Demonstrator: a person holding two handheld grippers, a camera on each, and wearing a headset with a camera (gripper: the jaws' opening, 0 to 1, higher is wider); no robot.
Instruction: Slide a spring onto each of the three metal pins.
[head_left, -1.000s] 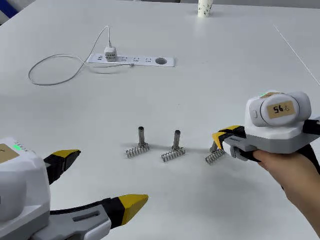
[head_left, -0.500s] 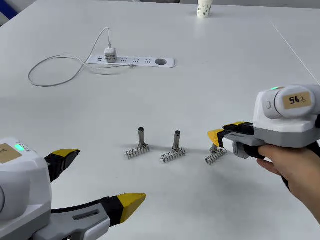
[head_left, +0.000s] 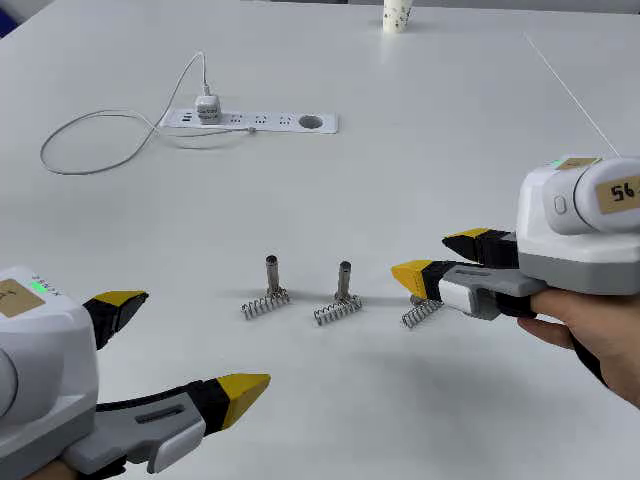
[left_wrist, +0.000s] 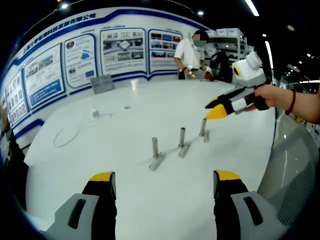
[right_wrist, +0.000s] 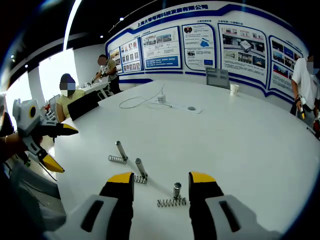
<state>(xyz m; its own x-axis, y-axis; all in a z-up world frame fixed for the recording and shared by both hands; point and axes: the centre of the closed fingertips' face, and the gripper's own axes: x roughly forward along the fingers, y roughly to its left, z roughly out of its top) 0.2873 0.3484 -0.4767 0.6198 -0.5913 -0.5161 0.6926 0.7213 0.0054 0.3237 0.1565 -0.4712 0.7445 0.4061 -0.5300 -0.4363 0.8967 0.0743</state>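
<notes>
Power strip (head_left: 250, 121) lies beyond pins (head_left: 344, 277); right gripper (head_left: 420, 252) perhaps hides third.

Three pins stand in a row across the near middle of the table (head_left: 450, 130): left pin (head_left: 272, 272), middle pin (head_left: 344, 279), right pin (right_wrist: 176, 190). A spring lies on the table at the near foot of each: left spring (head_left: 264, 303), middle spring (head_left: 337, 310), right spring (head_left: 421, 314). Far behind, to the left, lies a power strip (head_left: 250, 121), its cable (head_left: 90, 135) looping out leftward. A cup (head_left: 397, 15) stands at the far edge. The left gripper (head_left: 185, 342) is near left, well apart from the row; the right gripper (head_left: 438, 255) reaches in from the right, tips close above the right pin
</notes>
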